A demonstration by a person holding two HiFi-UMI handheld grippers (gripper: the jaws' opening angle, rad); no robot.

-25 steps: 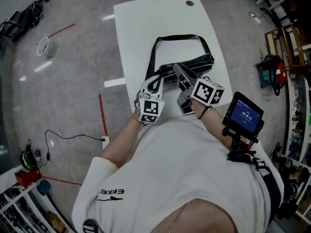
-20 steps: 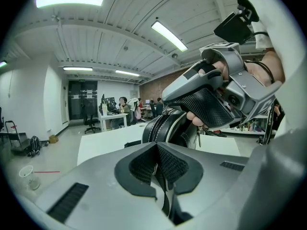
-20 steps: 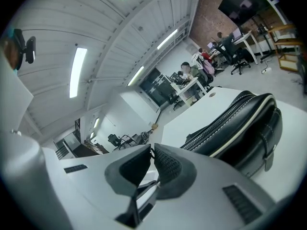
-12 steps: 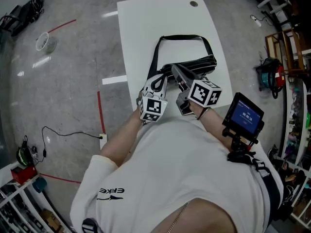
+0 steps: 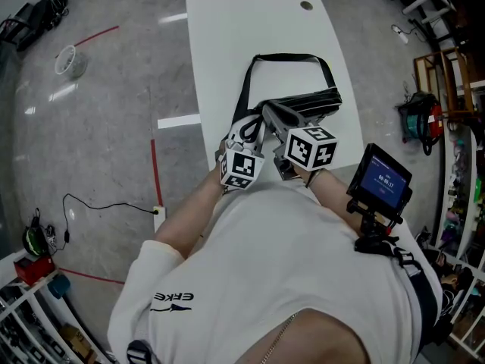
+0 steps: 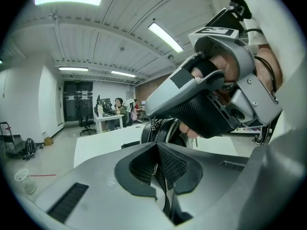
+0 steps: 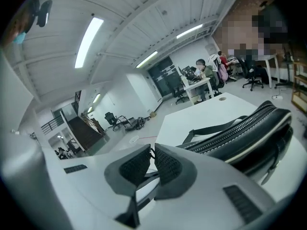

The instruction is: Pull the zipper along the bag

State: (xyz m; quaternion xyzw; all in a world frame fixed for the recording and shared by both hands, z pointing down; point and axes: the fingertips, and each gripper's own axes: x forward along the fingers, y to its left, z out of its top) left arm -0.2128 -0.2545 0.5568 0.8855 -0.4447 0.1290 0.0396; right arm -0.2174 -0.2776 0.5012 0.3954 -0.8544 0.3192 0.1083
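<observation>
Writing first: the handheld screen (image 5: 380,182) off to the right of my right claw (image 7: 152,152) glows blue with white digits, too small to read, and the dark lettering on the shirt sleeve (image 5: 170,299) beats me too. The bag (image 5: 303,101) is black with pale piping, lying on the white worktop (image 5: 227,36). Its strap (image 5: 288,56) loops beyond both claws, and the zipper teeth (image 7: 240,123) run off to the right claw's right. Right claw pinched tight on a small dark zipper tab (image 7: 152,154). Left claw (image 6: 156,150) clamped on a thin black strip of the bag, the right claw just ahead blocking its view
</observation>
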